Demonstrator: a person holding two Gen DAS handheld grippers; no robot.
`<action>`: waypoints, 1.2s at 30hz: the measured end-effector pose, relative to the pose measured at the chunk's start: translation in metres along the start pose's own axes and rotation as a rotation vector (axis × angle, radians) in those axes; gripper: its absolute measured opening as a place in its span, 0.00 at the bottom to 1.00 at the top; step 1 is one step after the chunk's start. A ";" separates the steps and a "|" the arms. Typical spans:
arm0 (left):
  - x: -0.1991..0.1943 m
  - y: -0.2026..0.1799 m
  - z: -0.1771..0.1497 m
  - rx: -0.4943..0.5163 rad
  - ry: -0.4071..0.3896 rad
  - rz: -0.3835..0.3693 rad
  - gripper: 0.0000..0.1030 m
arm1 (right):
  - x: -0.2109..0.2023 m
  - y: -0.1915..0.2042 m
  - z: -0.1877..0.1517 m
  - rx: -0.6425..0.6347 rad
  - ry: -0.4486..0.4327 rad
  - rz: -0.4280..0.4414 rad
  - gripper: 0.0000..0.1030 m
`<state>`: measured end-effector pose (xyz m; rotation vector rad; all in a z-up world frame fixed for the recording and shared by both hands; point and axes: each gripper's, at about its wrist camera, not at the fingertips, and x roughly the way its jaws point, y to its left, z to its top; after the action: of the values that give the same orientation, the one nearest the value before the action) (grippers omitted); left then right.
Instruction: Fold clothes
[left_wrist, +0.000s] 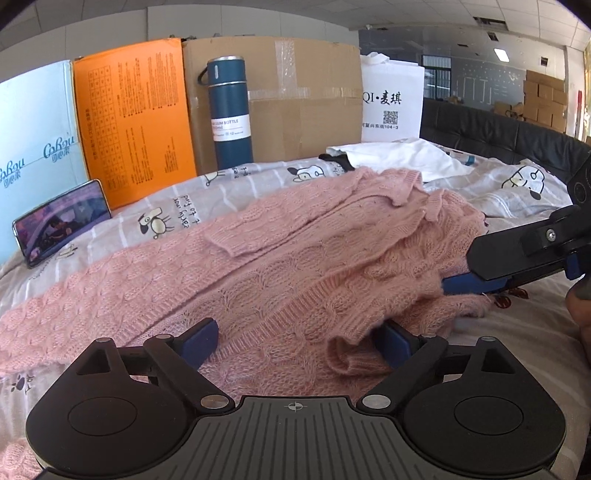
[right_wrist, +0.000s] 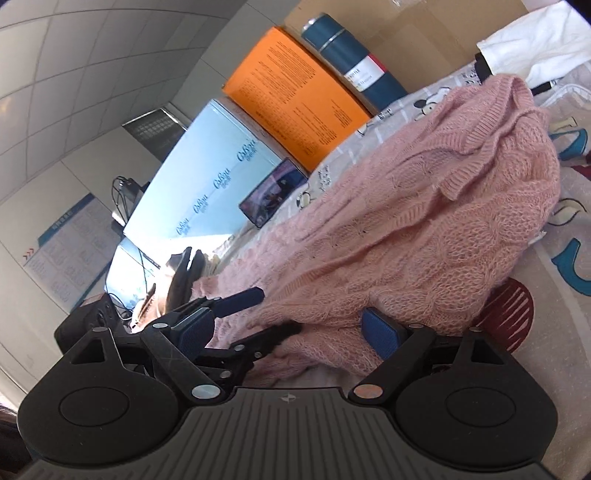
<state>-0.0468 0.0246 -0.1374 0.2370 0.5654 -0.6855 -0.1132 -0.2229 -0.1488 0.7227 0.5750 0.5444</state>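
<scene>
Pink cable-knit sweater (left_wrist: 280, 266) — rumpled, partly folded

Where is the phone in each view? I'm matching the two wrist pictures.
Left wrist: phone at the left edge, leaning against the pale blue box.
Right wrist: phone left of centre, tilted.
Shared landmark: the orange box beside it.

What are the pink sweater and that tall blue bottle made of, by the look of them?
The pink sweater looks like soft, fuzzy yarn, perhaps wool or acrylic: cable-knit pattern, ribbed edges and a hairy halo show. The blue bottle seems to be matte-coated metal, judging by its silver bands at the cap; plastic cannot be ruled out.
</scene>
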 end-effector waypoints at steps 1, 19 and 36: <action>0.000 0.002 0.000 -0.014 0.003 -0.010 0.91 | 0.001 -0.002 0.000 0.005 0.002 -0.003 0.88; -0.074 0.016 -0.001 0.010 -0.421 -0.121 0.94 | -0.056 0.051 -0.017 -0.544 -0.186 -0.457 1.00; -0.135 0.046 -0.045 0.298 -0.068 0.252 0.94 | -0.014 0.026 -0.037 -1.036 0.089 -0.757 1.00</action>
<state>-0.1208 0.1481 -0.0973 0.5515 0.3582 -0.5284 -0.1536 -0.1982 -0.1480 -0.5058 0.5130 0.1038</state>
